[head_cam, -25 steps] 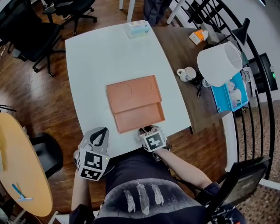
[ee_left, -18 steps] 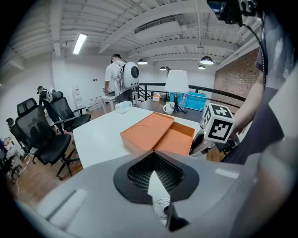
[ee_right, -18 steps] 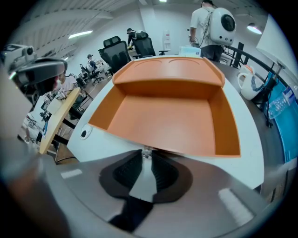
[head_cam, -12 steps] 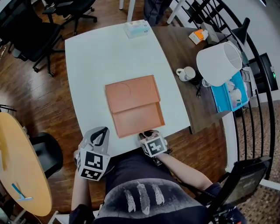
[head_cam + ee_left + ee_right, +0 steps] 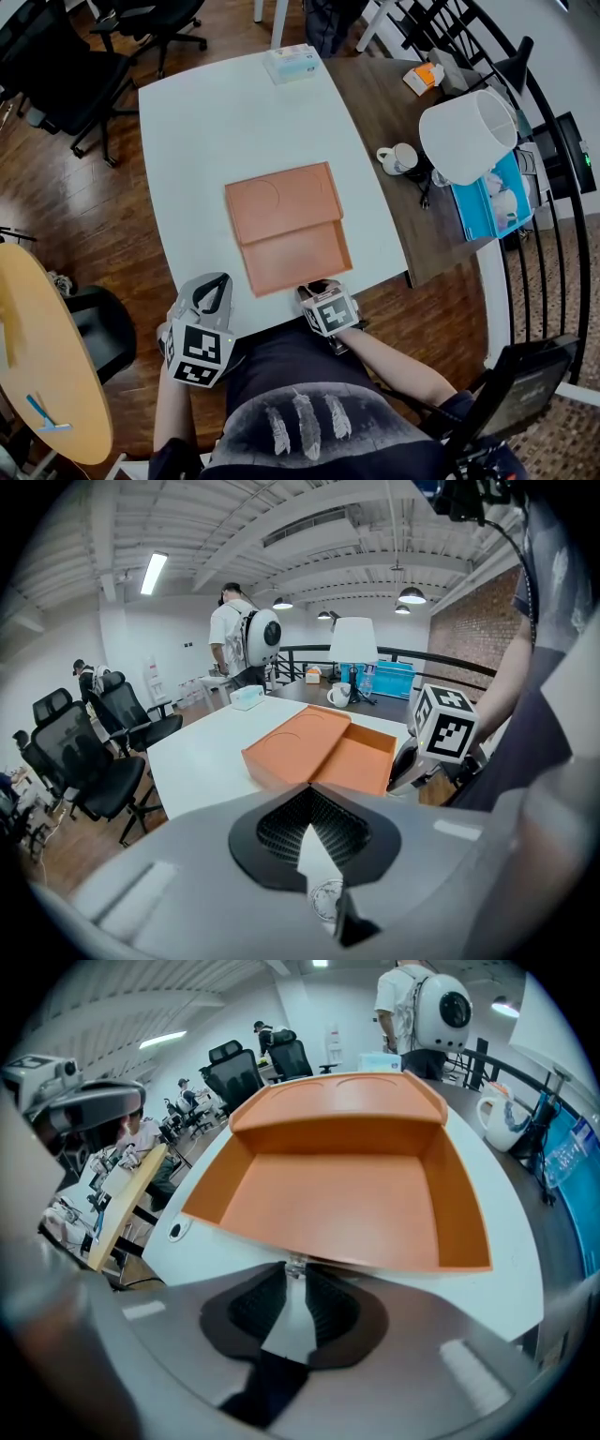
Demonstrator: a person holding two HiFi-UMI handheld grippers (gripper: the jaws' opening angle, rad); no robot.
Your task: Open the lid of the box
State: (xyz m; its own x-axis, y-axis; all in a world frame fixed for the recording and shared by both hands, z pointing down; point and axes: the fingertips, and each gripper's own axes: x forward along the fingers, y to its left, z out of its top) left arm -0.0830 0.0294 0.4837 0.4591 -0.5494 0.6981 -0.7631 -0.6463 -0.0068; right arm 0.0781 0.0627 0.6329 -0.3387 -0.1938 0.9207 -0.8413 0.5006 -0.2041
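A flat orange box lies on the white table (image 5: pixel 206 122). Its lid (image 5: pixel 281 199) covers the far half, and the open inner tray (image 5: pixel 295 258) sticks out toward me. My right gripper (image 5: pixel 312 289) sits at the tray's near edge. In the right gripper view its jaws (image 5: pixel 297 1267) are shut on a small tab (image 5: pixel 297 1261) at the middle of the tray's front wall (image 5: pixel 347 1251). My left gripper (image 5: pixel 214 284) rests at the table's near edge, left of the box and apart from it, shut on nothing (image 5: pixel 309 794).
A tissue box (image 5: pixel 293 61) stands at the table's far edge. On the brown desk to the right are a mug (image 5: pixel 398 157), a white lamp shade (image 5: pixel 466 136) and a blue box (image 5: pixel 487 202). Office chairs (image 5: pixel 56 75) stand to the left, and a person with a backpack (image 5: pixel 239 639) is beyond the table.
The right gripper has drawn back slightly toward me with the tab in it, and the tray's near edge has come out a little further. The left gripper has not moved.
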